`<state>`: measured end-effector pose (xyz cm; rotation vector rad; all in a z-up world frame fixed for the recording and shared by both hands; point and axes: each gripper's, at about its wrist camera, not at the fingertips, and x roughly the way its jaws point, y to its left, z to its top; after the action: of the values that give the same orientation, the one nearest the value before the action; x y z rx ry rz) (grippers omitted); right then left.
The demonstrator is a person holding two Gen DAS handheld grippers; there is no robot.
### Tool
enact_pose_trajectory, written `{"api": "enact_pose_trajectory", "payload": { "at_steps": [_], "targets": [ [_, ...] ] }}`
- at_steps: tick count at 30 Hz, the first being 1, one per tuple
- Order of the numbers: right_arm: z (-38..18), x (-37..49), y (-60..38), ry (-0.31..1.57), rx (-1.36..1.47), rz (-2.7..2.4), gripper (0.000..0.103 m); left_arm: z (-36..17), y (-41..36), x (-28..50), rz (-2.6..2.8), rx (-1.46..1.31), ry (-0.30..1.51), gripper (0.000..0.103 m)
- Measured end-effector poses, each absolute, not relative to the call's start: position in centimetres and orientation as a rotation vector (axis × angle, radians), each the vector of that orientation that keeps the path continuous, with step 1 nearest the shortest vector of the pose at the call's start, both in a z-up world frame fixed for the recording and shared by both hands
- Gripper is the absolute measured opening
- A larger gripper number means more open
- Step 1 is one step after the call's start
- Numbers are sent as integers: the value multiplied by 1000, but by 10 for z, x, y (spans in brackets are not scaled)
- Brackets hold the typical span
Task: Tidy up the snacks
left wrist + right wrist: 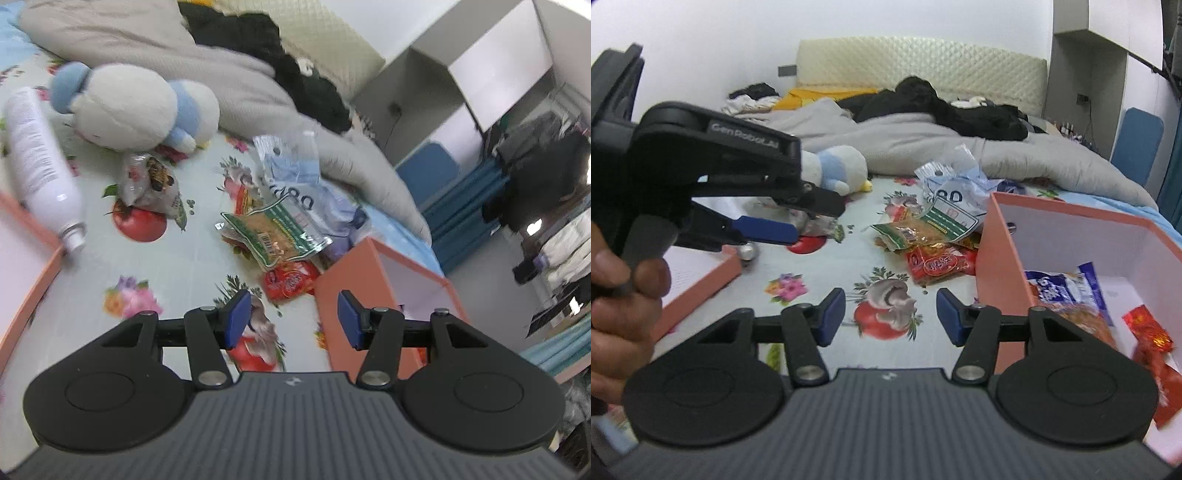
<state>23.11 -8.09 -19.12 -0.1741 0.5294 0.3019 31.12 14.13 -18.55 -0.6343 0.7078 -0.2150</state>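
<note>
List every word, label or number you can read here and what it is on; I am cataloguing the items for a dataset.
"GenRobot.AI": side of the left gripper.
"OREO", partly crumpled: blue and white wrapper.
Red snack packet: round logo with characters, too blurred to read.
Green-edged snack packet: barcode and print, too small.
White bottle: fine print, unreadable.
Blue packet in the pink box: characters blurred.

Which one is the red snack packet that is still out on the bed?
Find the pink box on the flowery sheet. Snack bags are piled against its outer wall, and the red packet lies at the near edge of that pile. It is the only all-red one there, partly under a green-edged bag.
</note>
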Motion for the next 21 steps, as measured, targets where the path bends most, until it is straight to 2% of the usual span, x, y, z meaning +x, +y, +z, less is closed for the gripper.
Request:
{"api": "enact_pose_trajectory", "payload": {
  "at_steps": [2, 3, 11, 21],
  "targets": [
    [-206, 254, -67, 539, -230, 244, 53, -198, 145, 337, -226, -642, 717, 58],
    [-212, 268, -64, 556, -214, 237, 48, -205, 149, 350, -228, -654, 734, 58],
    [-247, 354, -45, 622, -221, 149, 44, -264, 173, 446, -285, -787, 850, 56],
    [-263, 387, -29, 670, -286, 137, 37, -290, 162, 489, -303, -831, 933, 56]
  ]
}}
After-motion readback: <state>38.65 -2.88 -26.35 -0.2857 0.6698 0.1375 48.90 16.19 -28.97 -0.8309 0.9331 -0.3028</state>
